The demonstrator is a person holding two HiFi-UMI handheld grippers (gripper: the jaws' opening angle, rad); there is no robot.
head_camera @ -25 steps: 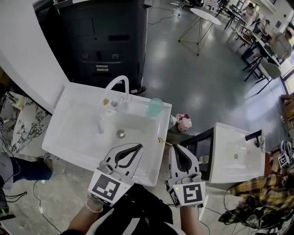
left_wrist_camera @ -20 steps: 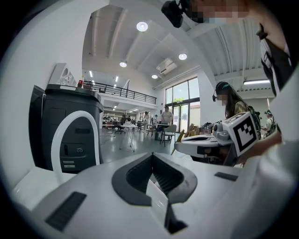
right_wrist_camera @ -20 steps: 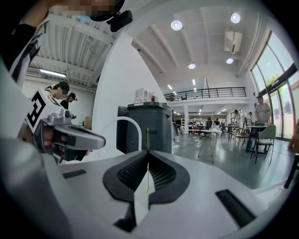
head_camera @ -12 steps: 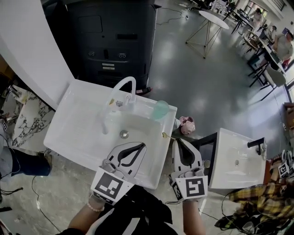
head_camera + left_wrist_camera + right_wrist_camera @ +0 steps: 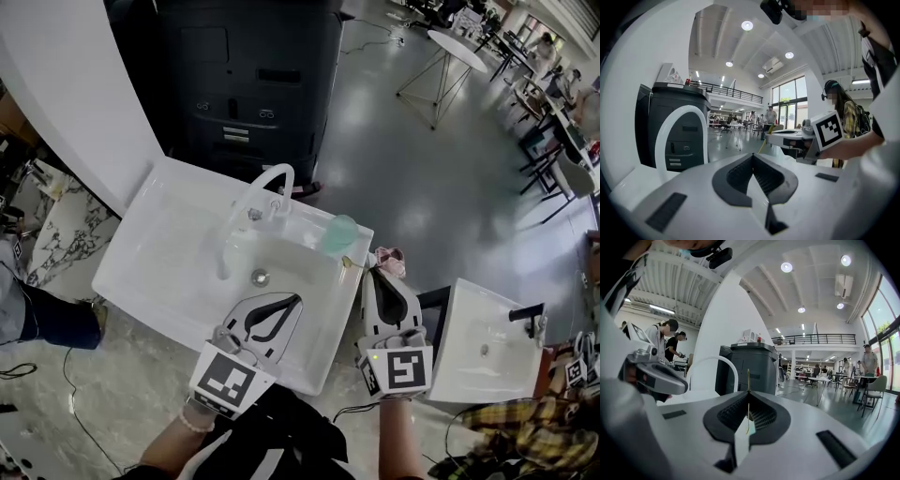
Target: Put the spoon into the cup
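Right gripper (image 5: 375, 274) is clamped on that skinny spoon (image 5: 352, 263) just beside the cup (image 5: 339, 232). Bump the rim and it probably tips into the sink (image 5: 164, 248).

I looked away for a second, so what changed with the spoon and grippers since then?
The right gripper, shut on the spoon, moved forward along the right edge of the sink, bringing the spoon's tip close to the green cup, not yet in it. The left gripper stayed shut and empty over the sink; the cup stayed on its back corner.
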